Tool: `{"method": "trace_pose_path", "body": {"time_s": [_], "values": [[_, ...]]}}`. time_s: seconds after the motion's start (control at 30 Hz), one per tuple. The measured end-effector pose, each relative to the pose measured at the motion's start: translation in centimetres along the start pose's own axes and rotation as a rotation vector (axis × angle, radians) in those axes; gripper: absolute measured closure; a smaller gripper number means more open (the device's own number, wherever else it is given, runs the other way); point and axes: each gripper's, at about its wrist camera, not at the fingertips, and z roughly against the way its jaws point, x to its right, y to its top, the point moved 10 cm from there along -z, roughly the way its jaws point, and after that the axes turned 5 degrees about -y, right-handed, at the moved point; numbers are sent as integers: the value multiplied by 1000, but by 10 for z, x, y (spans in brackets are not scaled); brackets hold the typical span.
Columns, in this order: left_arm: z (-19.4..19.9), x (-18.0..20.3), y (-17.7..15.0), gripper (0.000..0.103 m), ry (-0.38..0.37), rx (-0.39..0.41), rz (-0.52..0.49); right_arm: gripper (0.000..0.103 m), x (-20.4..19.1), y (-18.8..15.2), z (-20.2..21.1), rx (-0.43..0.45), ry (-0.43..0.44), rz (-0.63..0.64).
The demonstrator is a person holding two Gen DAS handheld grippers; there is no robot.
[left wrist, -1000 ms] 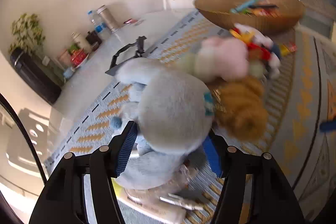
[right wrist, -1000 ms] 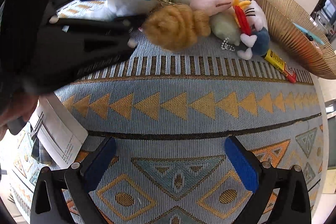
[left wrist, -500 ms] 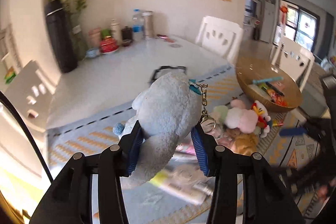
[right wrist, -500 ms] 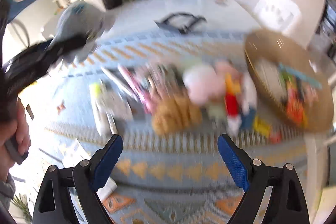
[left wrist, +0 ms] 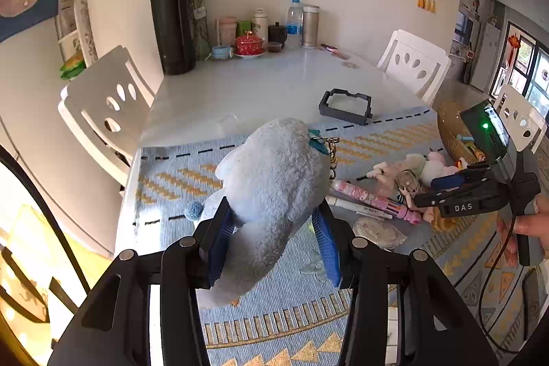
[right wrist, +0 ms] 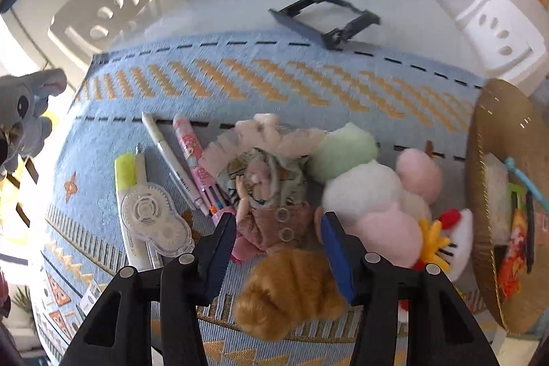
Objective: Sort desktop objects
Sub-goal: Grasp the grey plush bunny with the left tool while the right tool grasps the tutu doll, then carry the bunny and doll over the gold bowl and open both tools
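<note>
Grey plush toy [left wrist: 271, 191] hangs clamped between the left gripper [left wrist: 272, 237] pads, lifted above the patterned mat [left wrist: 384, 143] on the tabletop [left wrist: 260, 84]. Right gripper [right wrist: 279, 251] is spread open, hovering over a small doll [right wrist: 266, 194] among four plushies, beside three pens.

Bright daylight, blown-out glare lower left, fisheye-bent edges, right wrist view slightly blurred

Matte black left tool [left wrist: 272, 240] with blue ribbed pads and round silver screws. Same black-and-blue build on right tool [right wrist: 278, 244]; from outside, white "DAS" lettering, green light, thin black cable, bare-skinned right hand [left wrist: 528, 228] behind it.
</note>
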Motion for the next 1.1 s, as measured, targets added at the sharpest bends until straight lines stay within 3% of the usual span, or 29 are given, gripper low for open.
{"method": "trace_pose_path", "body": {"time_s": [0.13, 0.37, 0.47, 0.53, 0.67, 0.87, 1.0, 1.1], "values": [[-12, 5, -12, 60, 3, -29, -22, 53, -3, 9, -26, -26, -38, 24], [-27, 18, -40, 60, -1, -97, -72, 52, 4, 16, -33, -25, 8, -49], [-32, 20, -48, 60, -4, -119, -71, 50, -4, 18, -39, 4, -104, 61], [-35, 20, -53, 60, -1, -136, -72, 56, -13, 19, -37, 24, -174, 140], [-34, 21, -60, 60, 6, -146, -71, 63, -13, 14, -26, 28, -117, 80], [-29, 22, -72, 60, 41, -160, -138, 63, -10, -25, 19, 43, -45, -96], [-31, 32, -89, 58, 49, -178, -196, 63, -2, -81, 43, 15, -92, -133], [-29, 35, -98, 53, 74, -170, -193, 62, 1, -113, 36, -34, -66, -167]]}}
